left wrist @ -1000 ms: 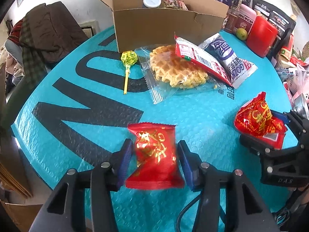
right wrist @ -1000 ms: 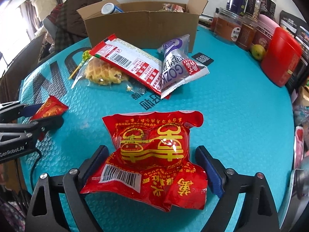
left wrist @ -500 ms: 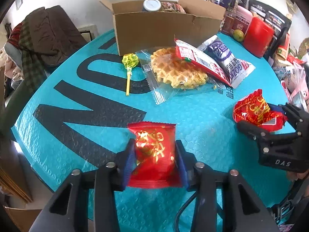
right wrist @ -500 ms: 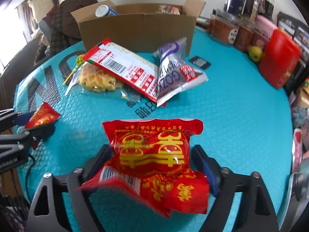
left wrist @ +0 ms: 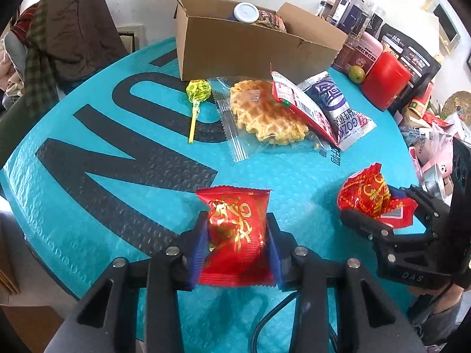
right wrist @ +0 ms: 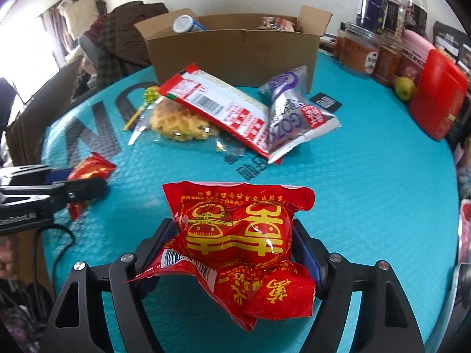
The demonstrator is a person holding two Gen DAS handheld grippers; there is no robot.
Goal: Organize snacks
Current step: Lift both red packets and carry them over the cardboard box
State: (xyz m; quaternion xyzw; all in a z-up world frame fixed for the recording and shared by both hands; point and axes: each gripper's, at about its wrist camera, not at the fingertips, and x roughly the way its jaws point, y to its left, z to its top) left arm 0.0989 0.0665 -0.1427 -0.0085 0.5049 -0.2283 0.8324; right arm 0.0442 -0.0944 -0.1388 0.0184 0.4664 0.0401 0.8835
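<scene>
My left gripper (left wrist: pixel 237 236) has just closed onto the small red packet (left wrist: pixel 235 229); my right gripper (right wrist: pixel 235 253) has just closed, clamping the big red bag (right wrist: pixel 241 241)

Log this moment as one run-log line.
left gripper: closing on small red packet | right gripper: closing on big red packet | box: open

I see a small red gold-printed packet (left wrist: pixel 235 235) pinched between my left gripper's (left wrist: pixel 235 244) pads, and a bigger crumpled red packet (right wrist: pixel 238 244) squeezed between my right gripper's (right wrist: pixel 235 253) pads.
</scene>
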